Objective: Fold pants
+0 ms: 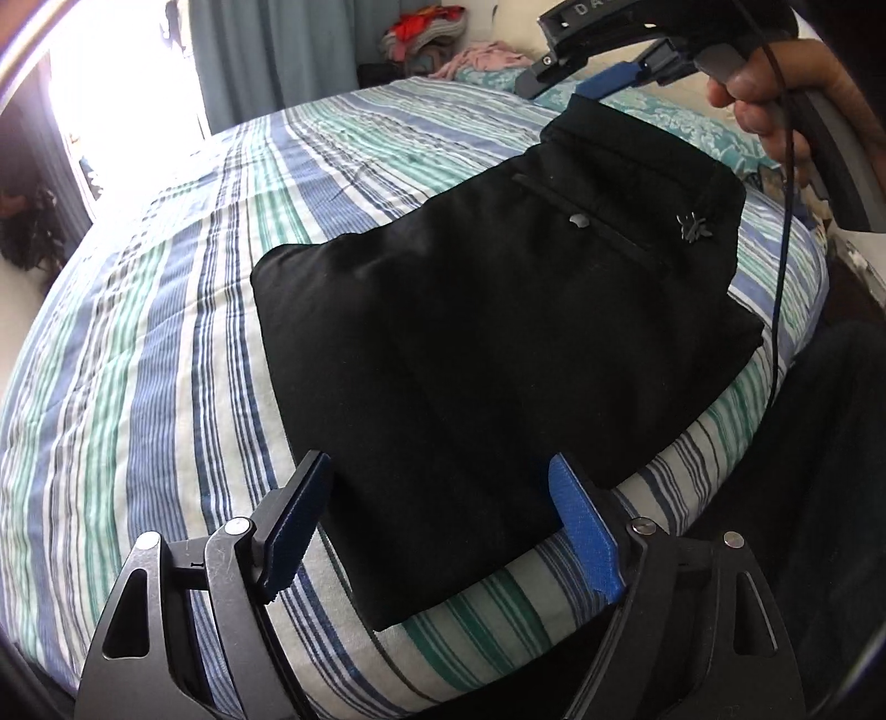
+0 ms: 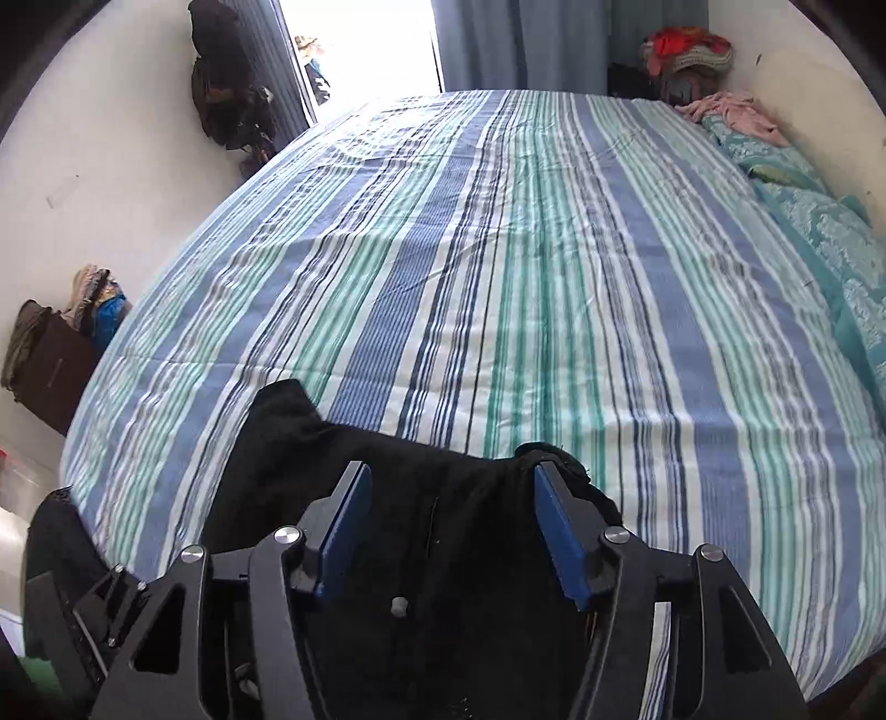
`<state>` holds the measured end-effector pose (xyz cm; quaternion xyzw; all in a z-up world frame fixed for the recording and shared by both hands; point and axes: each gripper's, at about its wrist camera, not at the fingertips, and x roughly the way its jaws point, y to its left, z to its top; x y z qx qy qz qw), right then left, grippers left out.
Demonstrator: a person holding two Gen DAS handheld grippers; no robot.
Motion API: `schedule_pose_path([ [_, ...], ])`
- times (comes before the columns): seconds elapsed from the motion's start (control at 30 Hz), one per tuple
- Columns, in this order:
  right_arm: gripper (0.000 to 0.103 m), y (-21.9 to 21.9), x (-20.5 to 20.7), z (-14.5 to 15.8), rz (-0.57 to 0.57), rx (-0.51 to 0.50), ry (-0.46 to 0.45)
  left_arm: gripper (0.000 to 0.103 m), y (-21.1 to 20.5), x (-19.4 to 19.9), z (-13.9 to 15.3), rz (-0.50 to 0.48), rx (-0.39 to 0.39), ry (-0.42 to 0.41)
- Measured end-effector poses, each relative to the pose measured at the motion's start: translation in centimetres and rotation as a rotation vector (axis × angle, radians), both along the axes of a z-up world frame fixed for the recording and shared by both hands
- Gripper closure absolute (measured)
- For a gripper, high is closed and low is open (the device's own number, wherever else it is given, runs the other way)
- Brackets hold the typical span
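Observation:
Black pants [image 1: 498, 310] lie folded in a compact stack on the striped bedspread [image 1: 166, 332], with a back pocket, a button and a small metal emblem facing up. My left gripper [image 1: 437, 459] hovers open over the stack's near end, its blue pads apart on either side of the cloth. At the pants' far end is my right gripper [image 1: 559, 88], held by a hand [image 1: 758, 94]. In the right wrist view the right gripper [image 2: 453, 468] stands open over the pants [image 2: 266, 459]. A bunch of cloth lies against its right fingertip [image 2: 548, 487], and no pad presses on it.
The striped bedspread [image 2: 554, 277] stretches far beyond the pants. A teal patterned pillow [image 2: 819, 232] and pink cloth [image 2: 731, 111] lie along the right wall. A clothes pile [image 2: 686, 50] sits in the far corner, and bags [image 2: 50, 354] on the floor at left. A cable [image 1: 783, 249] hangs from the right gripper.

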<state>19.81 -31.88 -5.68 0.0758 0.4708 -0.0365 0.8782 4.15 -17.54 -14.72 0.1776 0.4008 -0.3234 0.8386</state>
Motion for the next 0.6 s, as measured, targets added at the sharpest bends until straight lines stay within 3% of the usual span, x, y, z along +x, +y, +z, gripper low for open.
schedule_pose_path([
  [0.1, 0.041, -0.2, 0.8, 1.5, -0.136, -0.157, -0.067, 0.021, -0.4, -0.6, 0.0, -0.021, 0.012, -0.021],
  [0.17, 0.041, -1.4, 0.5, 2.2, -0.157, -0.183, -0.091, 0.02, -0.6, -1.2, -0.1, -0.048, 0.021, -0.044],
  [0.23, 0.035, -3.5, -0.1, 1.7, -0.138, -0.085, -0.045, 0.018, -0.7, -1.7, -0.3, -0.059, 0.023, -0.056],
  [0.4, 0.034, -8.0, -5.9, -2.3, -0.107, 0.284, 0.071, 0.016, -0.2, -1.4, -0.2, -0.068, 0.005, -0.04],
  [0.57, 0.034, -7.0, -9.9, -8.1, -0.049, 0.318, 0.205, 0.014, -0.3, -1.6, -0.5, -0.079, 0.024, -0.053],
  [0.6, 0.062, -6.8, -10.1, -9.0, -0.017, 0.367, 0.215, 0.013, -0.6, -1.7, -0.5, -0.08, 0.035, -0.056],
])
